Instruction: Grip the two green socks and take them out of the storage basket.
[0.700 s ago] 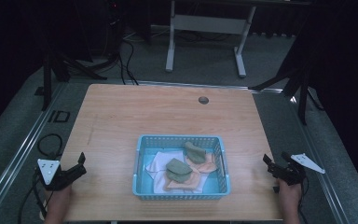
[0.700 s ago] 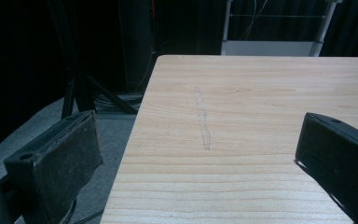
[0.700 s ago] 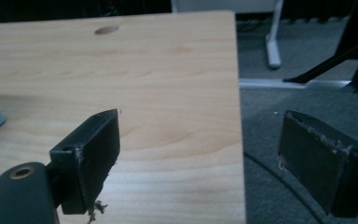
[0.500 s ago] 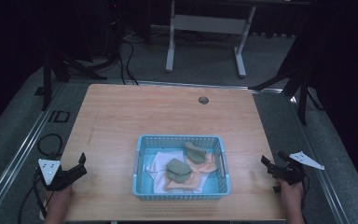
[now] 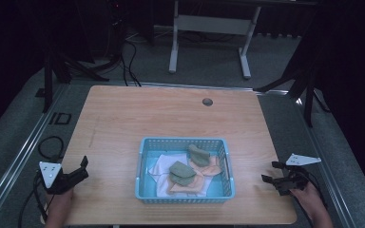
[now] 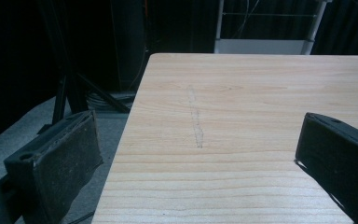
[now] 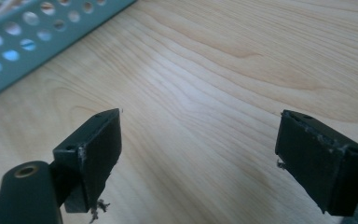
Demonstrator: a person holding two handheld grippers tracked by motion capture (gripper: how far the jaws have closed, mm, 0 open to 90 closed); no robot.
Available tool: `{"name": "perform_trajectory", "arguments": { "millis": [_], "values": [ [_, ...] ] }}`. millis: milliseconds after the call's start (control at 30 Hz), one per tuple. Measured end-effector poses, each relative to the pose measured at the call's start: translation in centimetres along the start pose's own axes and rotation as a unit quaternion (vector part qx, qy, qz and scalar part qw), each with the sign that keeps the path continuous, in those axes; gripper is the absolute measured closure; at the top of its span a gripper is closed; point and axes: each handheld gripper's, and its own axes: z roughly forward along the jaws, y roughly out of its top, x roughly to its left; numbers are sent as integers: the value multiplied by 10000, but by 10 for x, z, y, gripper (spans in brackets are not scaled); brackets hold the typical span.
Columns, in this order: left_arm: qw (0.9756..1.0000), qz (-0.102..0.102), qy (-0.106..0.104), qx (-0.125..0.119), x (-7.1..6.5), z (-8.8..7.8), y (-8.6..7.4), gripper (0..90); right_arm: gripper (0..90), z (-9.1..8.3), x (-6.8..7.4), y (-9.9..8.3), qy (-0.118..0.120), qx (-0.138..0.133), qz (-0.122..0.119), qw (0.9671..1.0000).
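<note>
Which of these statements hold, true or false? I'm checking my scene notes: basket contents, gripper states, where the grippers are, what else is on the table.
1. The blue basket holds pieces of cloth. True.
2. The left gripper is shut on a cloth. False: its jaws stand apart over the table's left edge, with nothing between them.
3. The right gripper is open. True.
4. Both grippers are inside the basket. False: one is off to each side of it.
5. A small round hole sits near the table's far edge. True.
</note>
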Motion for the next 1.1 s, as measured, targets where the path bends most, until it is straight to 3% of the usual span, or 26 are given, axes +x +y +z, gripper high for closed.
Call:
{"name": "perform_trajectory", "arguments": {
  "millis": [167,467,600,767,1100],
  "values": [
    [10000,-1,-11,7,0,0,0,5,142,-3,4,9,129,299,-113,9994],
    [10000,21,-21,28,-1,1,0,4,125,-10,28,36,676,264,-551,9958],
    [10000,26,-7,31,-1,1,0,5,132,-11,37,52,657,200,-619,9957],
    [10000,25,-14,29,-1,1,0,5,141,-9,49,71,657,341,-993,9923],
    [10000,15,-16,22,-1,1,0,5,121,-4,67,103,930,429,-1213,9873]
  ]
}}
